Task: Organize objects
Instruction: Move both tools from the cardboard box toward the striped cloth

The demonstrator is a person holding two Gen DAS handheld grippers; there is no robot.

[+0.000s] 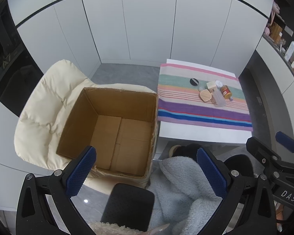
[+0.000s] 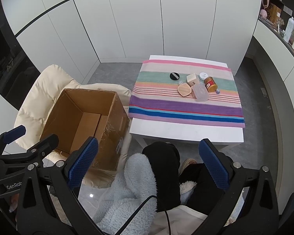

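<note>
The things I have to sort sit in a tight cluster on the striped cloth [image 2: 186, 105] ahead of my right gripper [image 2: 149, 164]: a black round compact [image 2: 174, 76], a small cream box [image 2: 192, 79], a white jar lid [image 2: 203, 76], a brown jar [image 2: 210, 84] lying on its side, a peach puff [image 2: 184, 90] and a clear plastic case [image 2: 200, 92]. Several touch or overlap, so I judge they were dumped there together as the pile to clear.

The cardboard box [image 1: 107, 129] stands open and empty ahead of my left gripper [image 1: 147, 172], resting on a cream cushioned chair [image 1: 41, 113] just beside the white table [image 2: 186, 133]. That puts it close by, with its open top facing up, which suits dropping things in.

Both grippers hang above my lap with their jaws spread wide and nothing between them, tilted down toward the scene. I read this as the start: nothing is in the box yet, and the right gripper is the nearer one to the cluster.
</note>
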